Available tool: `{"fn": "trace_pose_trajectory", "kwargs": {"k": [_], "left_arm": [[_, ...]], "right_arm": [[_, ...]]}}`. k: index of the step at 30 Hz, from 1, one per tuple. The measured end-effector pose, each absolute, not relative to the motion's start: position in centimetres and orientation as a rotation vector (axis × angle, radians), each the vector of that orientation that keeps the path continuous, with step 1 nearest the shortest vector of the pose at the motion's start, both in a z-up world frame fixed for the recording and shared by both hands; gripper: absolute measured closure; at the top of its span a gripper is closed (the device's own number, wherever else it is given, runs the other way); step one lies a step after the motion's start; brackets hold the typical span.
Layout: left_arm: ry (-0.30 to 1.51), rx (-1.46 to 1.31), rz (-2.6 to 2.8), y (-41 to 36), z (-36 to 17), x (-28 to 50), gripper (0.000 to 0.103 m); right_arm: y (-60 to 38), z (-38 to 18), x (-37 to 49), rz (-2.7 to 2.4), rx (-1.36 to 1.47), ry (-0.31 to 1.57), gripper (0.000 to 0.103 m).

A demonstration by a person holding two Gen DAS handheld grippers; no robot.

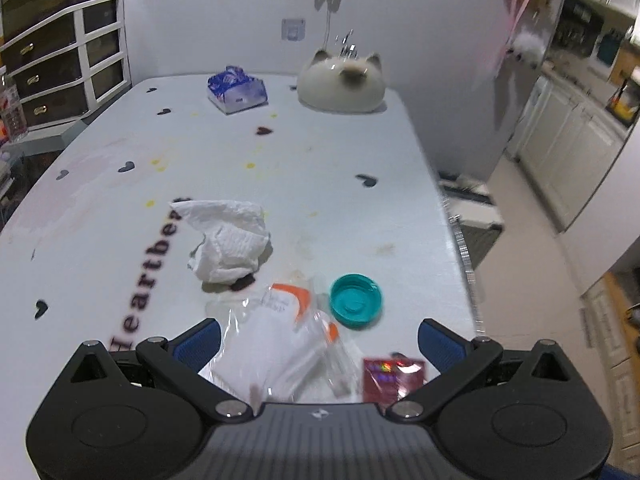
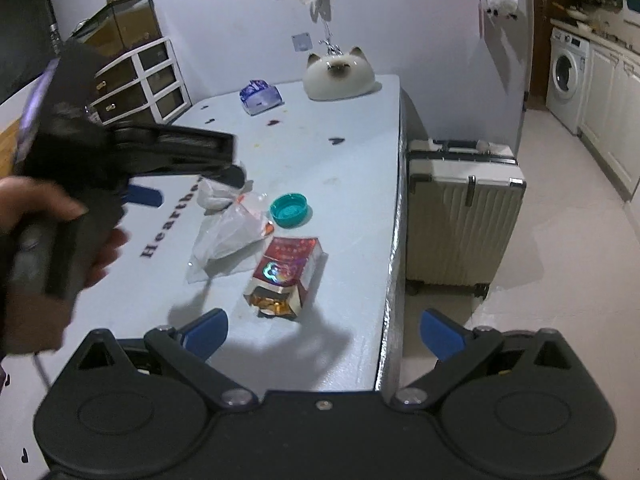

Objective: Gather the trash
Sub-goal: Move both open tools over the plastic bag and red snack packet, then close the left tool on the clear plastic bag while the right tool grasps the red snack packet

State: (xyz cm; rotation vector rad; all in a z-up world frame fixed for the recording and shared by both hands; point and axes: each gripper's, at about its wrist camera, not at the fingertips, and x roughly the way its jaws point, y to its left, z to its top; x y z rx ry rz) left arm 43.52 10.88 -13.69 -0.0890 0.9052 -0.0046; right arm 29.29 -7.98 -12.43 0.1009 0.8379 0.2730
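My left gripper (image 1: 320,342) is open just above the table, its blue fingertips either side of a clear plastic bag (image 1: 288,344) with orange print. A teal bottle cap (image 1: 355,300) lies just beyond the bag, a crumpled white tissue (image 1: 228,236) further left, and a red cigarette pack (image 1: 392,376) near the right finger. My right gripper (image 2: 324,332) is open over the table's near right edge, short of the torn red cigarette pack (image 2: 286,272). Beyond it lie the plastic bag (image 2: 232,236) and teal cap (image 2: 289,210). The left gripper (image 2: 190,186), held by a hand (image 2: 44,208), partly hides the tissue (image 2: 216,196).
The white table (image 1: 320,180) bears printed hearts and lettering. A blue tissue pack (image 1: 236,90) and a cat-shaped ceramic piece (image 1: 340,84) stand at its far end. A pale suitcase (image 2: 460,208) stands on the floor against the table's right side. A drawer unit (image 2: 136,80) is far left.
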Motion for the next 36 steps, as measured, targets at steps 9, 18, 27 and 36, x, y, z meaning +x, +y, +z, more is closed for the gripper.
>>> {"fn": "trace_pose_trajectory", "kwargs": {"k": [9,18,27,36], "left_arm": [[0.935,0.130,0.118,11.0,-18.2,46.0,0.000],[0.927,0.151,0.122,15.4,-18.3,42.7,0.000],[0.883,0.226,0.093,18.2,-18.1,40.2,0.002],[0.817,0.518,-0.040,16.1,-18.9,39.3,0.015]], "right_arm": [[-8.1,-13.8,31.4,0.295,0.108,0.859,0.000],[-5.2,-15.3,35.7,0.329,0.139,0.877,0.000],[-0.8,-18.8,40.0,0.269,0.120,0.923,0.000],[1.9,-20.8,41.6,0.233,0.022,0.926,0.018]]}}
